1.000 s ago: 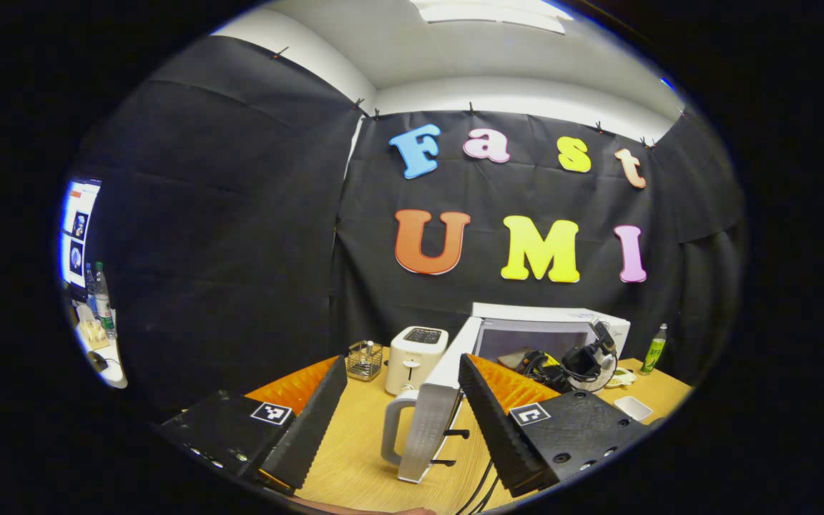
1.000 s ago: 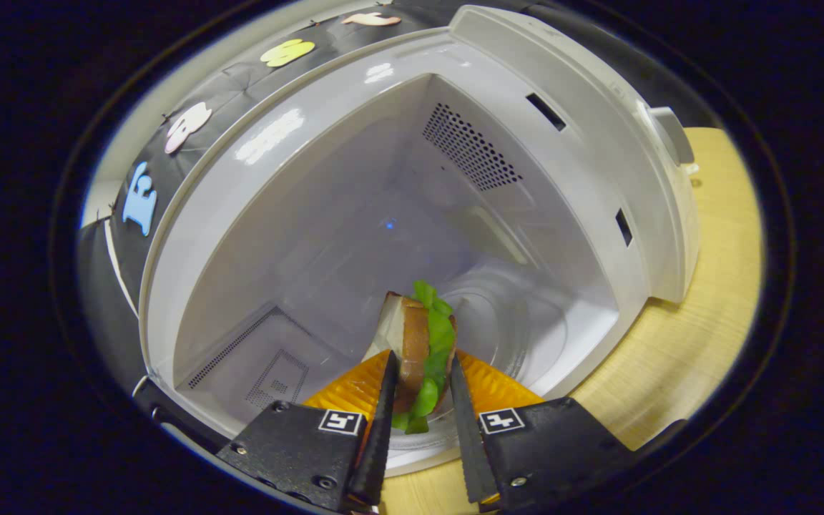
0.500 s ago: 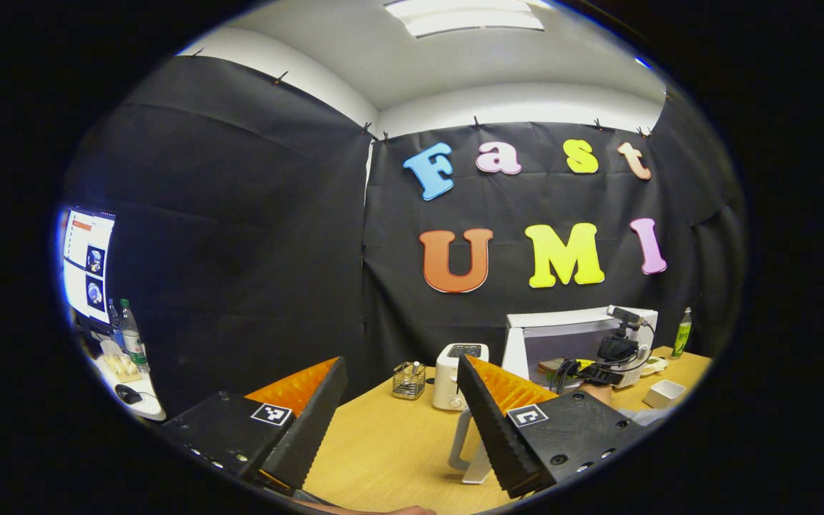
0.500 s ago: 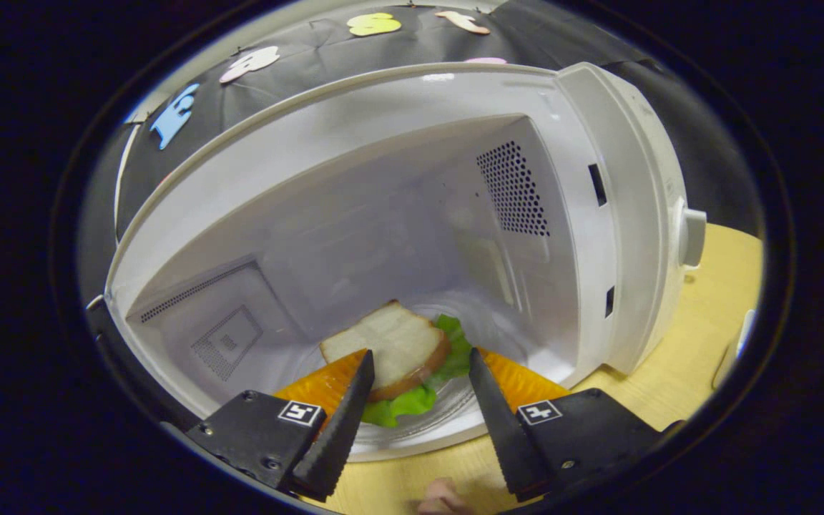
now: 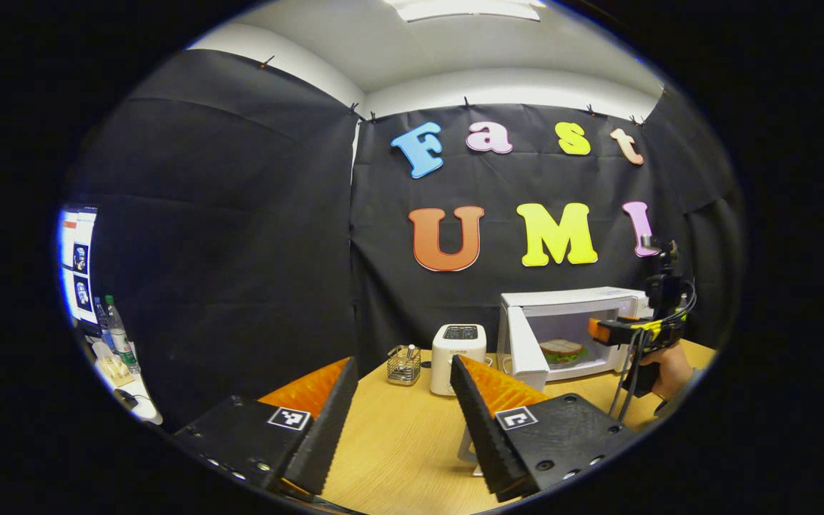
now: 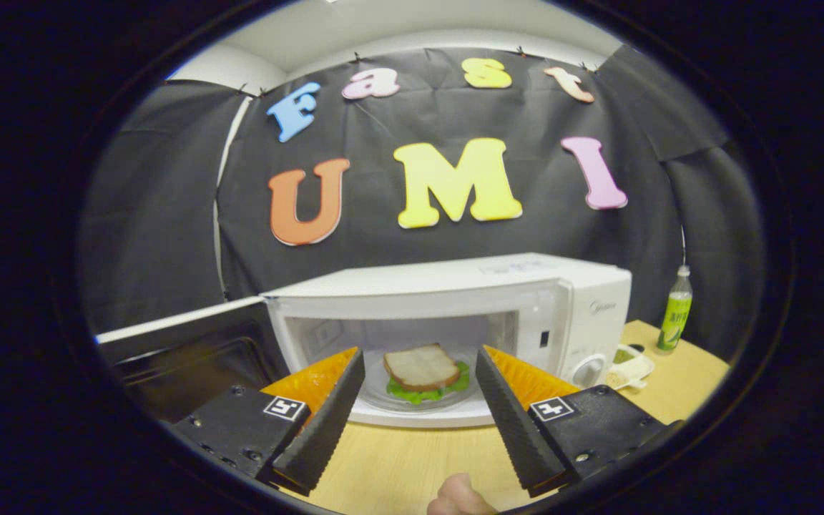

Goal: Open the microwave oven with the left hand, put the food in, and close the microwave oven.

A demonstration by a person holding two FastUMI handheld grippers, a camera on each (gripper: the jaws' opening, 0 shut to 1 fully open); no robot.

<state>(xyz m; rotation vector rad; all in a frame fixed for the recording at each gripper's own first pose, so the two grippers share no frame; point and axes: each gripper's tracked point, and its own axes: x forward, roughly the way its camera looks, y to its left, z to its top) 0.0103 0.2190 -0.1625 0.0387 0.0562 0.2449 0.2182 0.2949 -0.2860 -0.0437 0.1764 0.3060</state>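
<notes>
Sandwich (image 6: pixel 423 372) beyond parted right jaws

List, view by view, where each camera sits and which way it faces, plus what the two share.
Left gripper view: rides the open left gripper back over the table, facing the toaster and open microwave; the right gripper and the hand holding it show.
Right gripper view: rides the open right gripper, facing straight into the microwave at the sandwich; a fingertip shows below.
Shared: microwave, its open door, sandwich, table.
</notes>
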